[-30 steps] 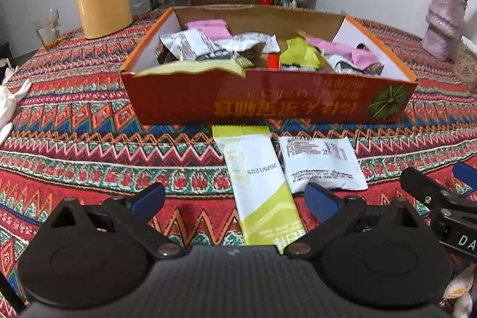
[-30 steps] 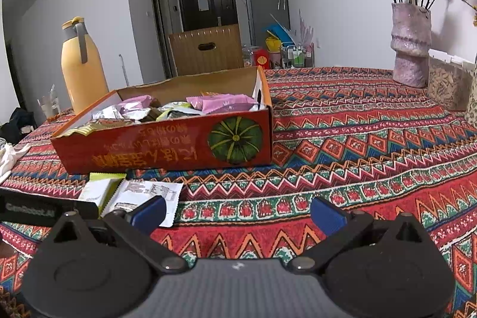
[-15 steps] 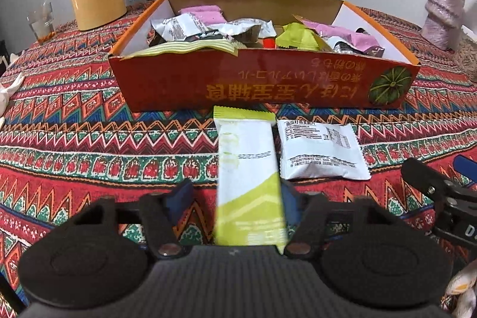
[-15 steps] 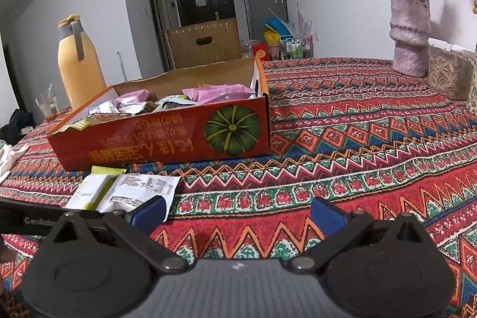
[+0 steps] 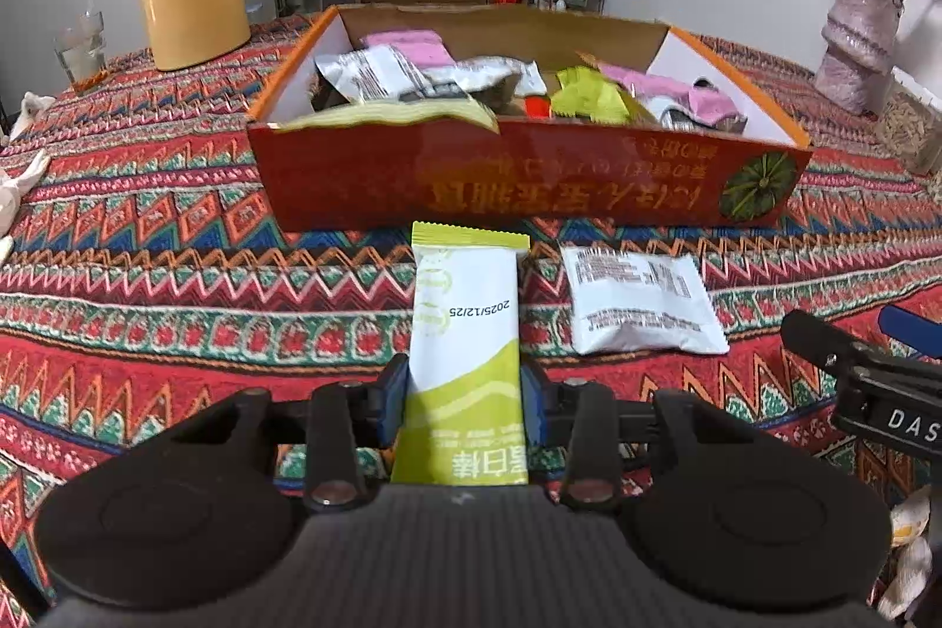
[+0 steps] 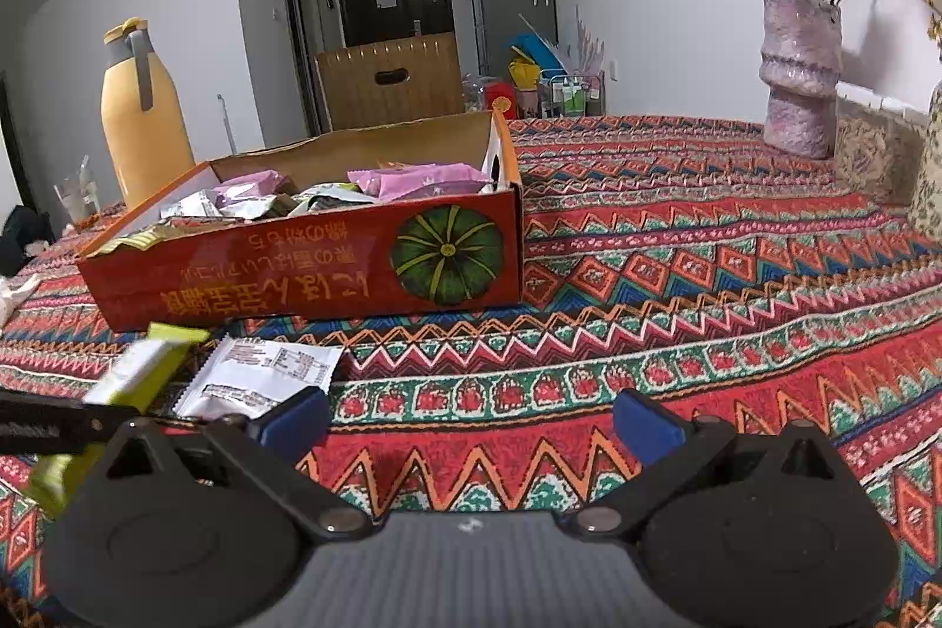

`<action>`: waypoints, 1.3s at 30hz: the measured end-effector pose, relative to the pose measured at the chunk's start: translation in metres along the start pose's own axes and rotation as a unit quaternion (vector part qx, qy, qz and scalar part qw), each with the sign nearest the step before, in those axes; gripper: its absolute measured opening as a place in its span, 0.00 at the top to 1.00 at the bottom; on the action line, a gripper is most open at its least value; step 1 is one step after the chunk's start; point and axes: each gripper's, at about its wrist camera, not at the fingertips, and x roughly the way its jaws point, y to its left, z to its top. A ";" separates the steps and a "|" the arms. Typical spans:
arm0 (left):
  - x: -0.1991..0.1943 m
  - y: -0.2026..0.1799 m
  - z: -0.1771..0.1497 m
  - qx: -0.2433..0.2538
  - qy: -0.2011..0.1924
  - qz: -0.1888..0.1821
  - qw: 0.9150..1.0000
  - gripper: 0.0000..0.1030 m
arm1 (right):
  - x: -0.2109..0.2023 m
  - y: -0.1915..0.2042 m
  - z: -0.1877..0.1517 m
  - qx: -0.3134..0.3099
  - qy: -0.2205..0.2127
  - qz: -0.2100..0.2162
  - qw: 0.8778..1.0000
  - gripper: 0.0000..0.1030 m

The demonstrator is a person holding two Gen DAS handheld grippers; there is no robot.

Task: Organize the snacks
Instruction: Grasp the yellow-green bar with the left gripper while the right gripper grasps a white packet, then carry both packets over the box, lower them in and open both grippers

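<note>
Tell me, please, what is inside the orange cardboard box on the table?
The orange cardboard box holds a loose pile of snack packets: pink ones, silver ones, and a yellow-green one. Whatever lies beneath the pile, and the box floor, is covered.

Both wrist views sit low and near over the bench [image 5: 176,286], facing the box [image 5: 530,180], shared [image 6: 294,275].

Left hand-held gripper [image 5: 464,401] jaws closing on green snack bar [image 5: 464,334].
</note>
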 end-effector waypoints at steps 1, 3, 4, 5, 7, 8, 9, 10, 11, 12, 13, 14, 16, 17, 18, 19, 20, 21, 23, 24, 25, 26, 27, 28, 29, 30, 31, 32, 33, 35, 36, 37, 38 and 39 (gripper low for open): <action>-0.002 0.002 0.001 0.000 -0.004 -0.001 1.000 0.63 | -0.001 0.002 0.002 -0.004 -0.001 -0.001 1.000 0.00; -0.006 0.007 0.003 -0.002 -0.013 -0.006 1.000 0.63 | -0.001 0.008 0.005 -0.010 0.000 0.002 1.000 0.00; -0.007 0.009 0.004 -0.003 -0.016 -0.007 1.000 0.63 | -0.001 0.012 0.007 -0.013 0.001 0.007 1.000 0.00; -0.009 0.011 0.004 -0.005 -0.019 -0.009 1.000 0.63 | 0.000 0.016 0.009 -0.016 0.003 0.011 1.000 0.00; -0.011 0.016 0.005 -0.005 -0.024 -0.013 1.000 0.63 | 0.003 0.028 0.013 -0.026 0.008 0.021 0.999 0.00; -0.012 0.018 0.005 -0.006 -0.025 -0.015 1.000 0.63 | 0.006 0.035 0.015 -0.033 0.011 0.027 0.999 0.00; -0.013 0.020 0.004 -0.007 -0.027 -0.017 0.999 0.63 | 0.008 0.040 0.015 -0.038 0.014 0.032 0.999 0.00; -0.014 0.023 0.004 -0.008 -0.028 -0.018 0.999 0.63 | 0.013 0.047 0.017 -0.043 0.021 0.036 0.998 0.00; -0.014 0.025 0.004 -0.009 -0.029 -0.020 0.999 0.63 | 0.016 0.052 0.019 -0.046 0.027 0.040 0.998 0.00; -0.015 0.028 0.004 -0.010 -0.031 -0.021 0.999 0.63 | 0.021 0.057 0.020 -0.048 0.032 0.045 0.997 0.00; -0.016 0.030 0.004 -0.012 -0.033 -0.022 0.999 0.63 | 0.025 0.063 0.022 -0.049 0.038 0.049 0.997 0.00; -0.016 0.033 0.005 -0.012 -0.034 -0.022 0.999 0.63 | 0.029 0.067 0.024 -0.049 0.044 0.051 0.997 0.00; -0.016 0.038 0.004 -0.015 -0.035 -0.024 0.999 0.63 | 0.041 0.075 0.027 -0.045 0.058 0.055 0.996 0.00; -0.016 0.040 0.004 -0.016 -0.034 -0.027 0.999 0.63 | 0.047 0.079 0.028 -0.044 0.066 0.056 0.995 0.00; -0.015 0.042 0.005 -0.018 -0.033 -0.029 0.999 0.63 | 0.054 0.082 0.029 -0.043 0.075 0.054 0.995 0.00; -0.015 0.043 0.005 -0.018 -0.033 -0.030 0.999 0.63 | 0.058 0.085 0.028 -0.041 0.083 0.052 0.994 0.00; -0.014 0.045 0.005 -0.019 -0.033 -0.032 0.999 0.63 | 0.063 0.087 0.028 -0.040 0.089 0.050 0.994 0.00; -0.014 0.045 0.005 -0.019 -0.034 -0.034 0.999 0.63 | 0.068 0.090 0.027 -0.040 0.095 0.048 0.993 0.00; -0.013 0.046 0.006 -0.018 -0.034 -0.038 0.999 0.63 | 0.071 0.096 0.025 -0.049 0.094 0.036 0.994 0.00; -0.013 0.046 0.005 -0.017 -0.034 -0.040 0.998 0.63 | 0.071 0.098 0.025 -0.052 0.094 0.032 0.994 0.00; -0.013 0.046 0.005 -0.016 -0.033 -0.042 0.998 0.63 | 0.072 0.100 0.024 -0.054 0.094 0.030 0.994 0.00; -0.012 0.046 0.005 -0.016 -0.033 -0.043 0.998 0.63 | 0.072 0.103 0.023 -0.058 0.094 0.028 0.993 0.00; -0.012 0.046 0.005 -0.016 -0.033 -0.044 0.998 0.63 | 0.073 0.105 0.022 -0.063 0.094 0.025 0.993 0.00; -0.012 0.046 0.005 -0.016 -0.033 -0.045 0.998 0.63 | 0.073 0.107 0.020 -0.067 0.092 0.021 0.993 0.01; -0.012 0.046 0.005 -0.016 -0.033 -0.046 0.998 0.63 | 0.072 0.108 0.019 -0.069 0.088 0.021 0.993 0.02; -0.012 0.046 0.005 -0.016 -0.034 -0.047 0.998 0.63 | 0.070 0.108 0.018 -0.068 0.085 0.021 0.994 0.07; -0.013 0.046 0.004 -0.016 -0.035 -0.047 0.998 0.63 | 0.068 0.108 0.018 -0.071 0.082 0.025 0.994 0.17; -0.014 0.046 0.004 -0.015 -0.035 -0.048 0.998 0.63 | 0.065 0.109 0.019 -0.076 0.078 0.031 0.994 0.24; -0.014 0.045 0.004 -0.015 -0.036 -0.048 0.998 0.63 | 0.062 0.110 0.019 -0.081 0.074 0.037 0.993 0.41; -0.016 0.044 0.003 -0.013 -0.037 -0.049 0.998 0.63 | 0.057 0.111 0.020 -0.083 0.072 0.044 0.993 0.69; -0.017 0.044 0.003 -0.012 -0.038 -0.049 0.998 0.63 | 0.055 0.110 0.020 -0.081 0.072 0.048 0.993 0.82; -0.018 0.043 0.003 -0.011 -0.041 -0.049 0.998 0.63 | 0.053 0.109 0.019 -0.078 0.072 0.049 0.993 0.85; -0.020 0.044 0.003 -0.011 -0.042 -0.050 0.998 0.63 | 0.049 0.106 0.018 -0.074 0.069 0.051 0.994 0.85; -0.022 0.044 0.002 -0.010 -0.044 -0.050 0.998 0.63 | 0.046 0.105 0.017 -0.072 0.065 0.052 0.994 0.86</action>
